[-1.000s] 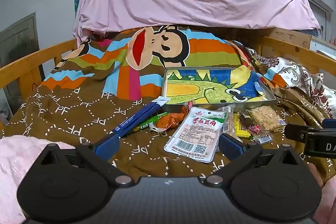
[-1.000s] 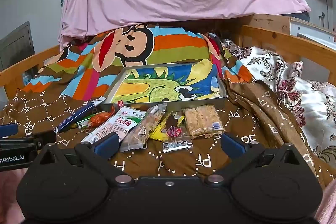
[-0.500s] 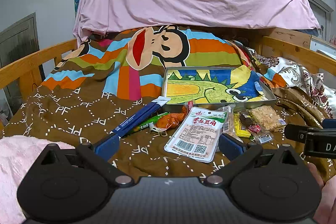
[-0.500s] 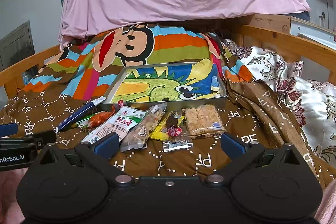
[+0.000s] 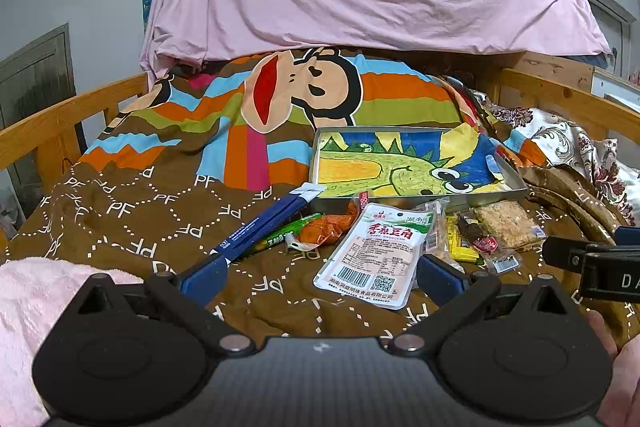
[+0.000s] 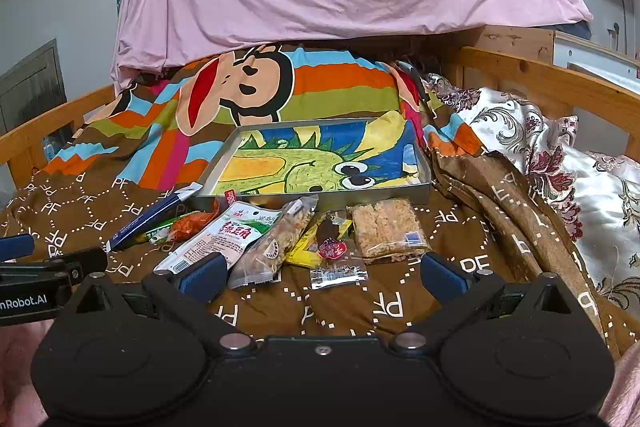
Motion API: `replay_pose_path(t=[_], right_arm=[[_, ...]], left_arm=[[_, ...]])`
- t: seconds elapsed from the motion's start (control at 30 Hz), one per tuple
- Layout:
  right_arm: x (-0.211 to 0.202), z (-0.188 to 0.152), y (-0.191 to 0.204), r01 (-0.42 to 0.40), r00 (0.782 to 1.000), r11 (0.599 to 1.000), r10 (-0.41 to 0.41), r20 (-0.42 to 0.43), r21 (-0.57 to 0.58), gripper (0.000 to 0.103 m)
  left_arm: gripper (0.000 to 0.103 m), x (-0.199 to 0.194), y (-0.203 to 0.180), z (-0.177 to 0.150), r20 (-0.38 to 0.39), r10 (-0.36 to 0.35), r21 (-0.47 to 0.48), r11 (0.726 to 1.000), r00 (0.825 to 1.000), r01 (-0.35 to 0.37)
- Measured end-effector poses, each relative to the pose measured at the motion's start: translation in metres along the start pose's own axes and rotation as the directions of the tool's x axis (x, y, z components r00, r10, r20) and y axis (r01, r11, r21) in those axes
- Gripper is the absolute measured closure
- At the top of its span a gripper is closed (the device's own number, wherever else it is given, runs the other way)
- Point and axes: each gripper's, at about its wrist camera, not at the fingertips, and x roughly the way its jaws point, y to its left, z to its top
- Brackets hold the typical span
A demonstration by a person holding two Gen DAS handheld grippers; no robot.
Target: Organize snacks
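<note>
Holding nothing, your left gripper point(image 5: 320, 277) and right gripper point(image 6: 320, 275) both hover spread wide over the brown quilt point(image 5: 132, 223). Snacks lie heaped just before the metal tray point(image 6: 320, 198): white tofu pouch point(image 5: 374, 253), crumbly rice cake point(image 6: 386, 229), blue stick pack point(image 5: 266, 225), clear sweet wrapper point(image 6: 338, 273). Risks: overlapping packs (you may pinch two together), slick film slipping, soft bedding giving way under your fingertips. Room: tray interior is free; its raised rim needs clearing; quilt folds crowd your right side, wooden rails stand well apart.
</note>
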Motion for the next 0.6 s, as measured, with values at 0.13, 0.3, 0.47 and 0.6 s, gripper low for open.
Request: replay_pose_path(t=[0.13,0.3,0.47,0.6], right_arm=[[0.0000,0.0001,-0.0001,0.000,1.000,1.000,0.000,0.000,0.000,0.000],[0.0001,0.0003,-0.0001,0.000,1.000,1.000,0.000,-0.001,0.000,0.000],[0.0004,0.0002,-0.0004,-0.002,1.000,1.000,0.002,-0.001,0.000,0.000],[0.0006,0.0001,-0.0007,0.001,1.000,1.000,-0.001,-0.001,0.003,0.000]], left_arm=[[0.000,0.0000,-0.0001,-0.0001,0.000,0.000,0.000,1.000,1.000,0.000],[0.000,0.0002,0.0000,0.0000,-0.001,0.000,0.000,1.000,1.000,0.000],[0.000,0.0001,-0.0002,0.0000,-0.001,-0.001,0.001,1.000,1.000,0.001],[0.000,0.0017,0.0001,-0.0005,-0.005,-0.003,0.006,1.000,1.000,0.003]])
